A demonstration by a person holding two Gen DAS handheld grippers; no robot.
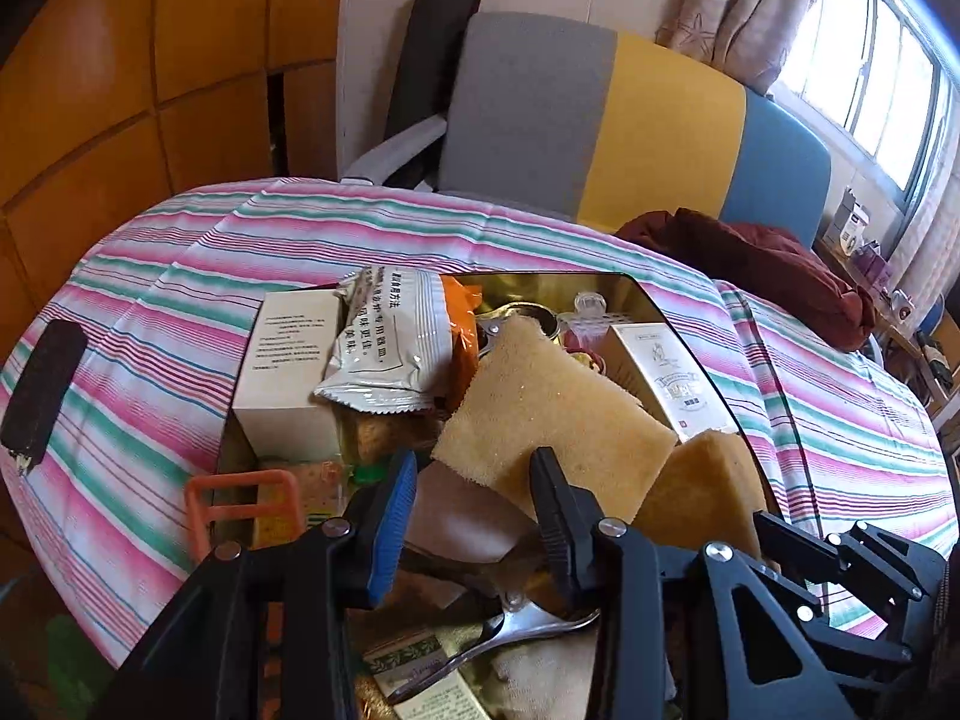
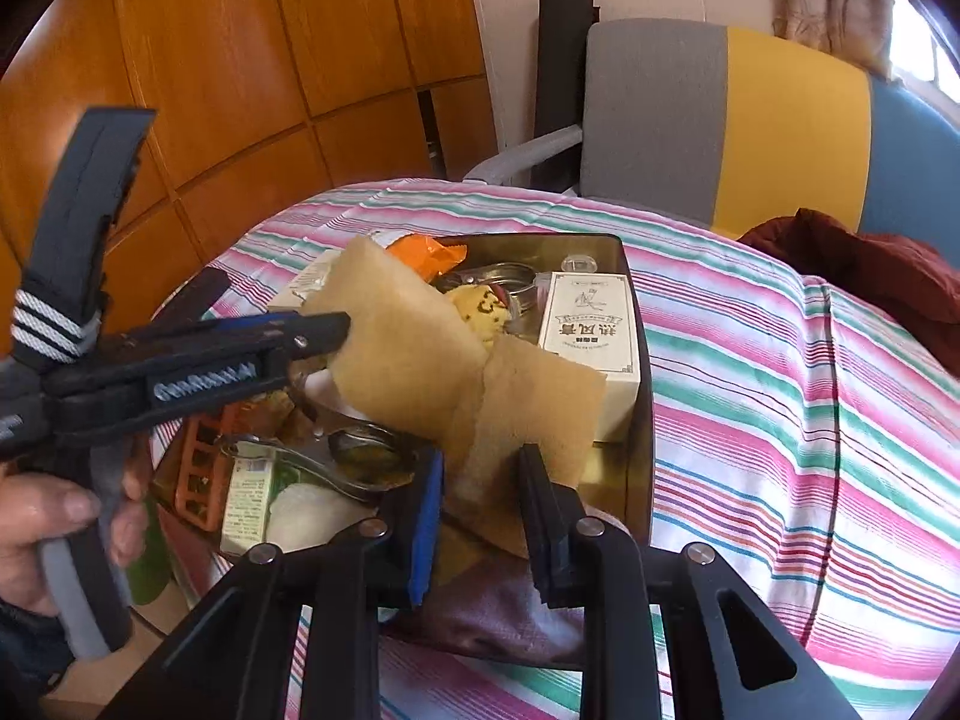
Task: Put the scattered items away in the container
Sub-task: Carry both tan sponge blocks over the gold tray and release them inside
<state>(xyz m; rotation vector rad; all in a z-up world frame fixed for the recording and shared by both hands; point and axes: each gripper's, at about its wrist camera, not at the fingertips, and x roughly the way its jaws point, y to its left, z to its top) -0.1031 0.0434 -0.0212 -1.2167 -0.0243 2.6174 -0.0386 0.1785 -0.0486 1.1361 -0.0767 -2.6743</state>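
Left gripper [image 1: 474, 516]: I see jaws apart above the sponge [image 1: 558, 420], gripping nothing.
Right gripper [image 2: 480, 510]: second sponge [image 2: 528, 414] between its fingers; contact unclear.
Tin [image 1: 648, 300]: floor buried.
White box [image 2: 591, 324]: print unreadable.

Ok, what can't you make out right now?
- Right wrist view: whether the right gripper actually pinches the sponge between its fingers; the sponge's lower edge masks any contact.
- Both views: the floor of the tin, covered by sponges and piled items.
- Left wrist view: what the dark bar left of the tin is; it is blurred near the frame edge.
- Left wrist view: the tin's near end, behind the left gripper.
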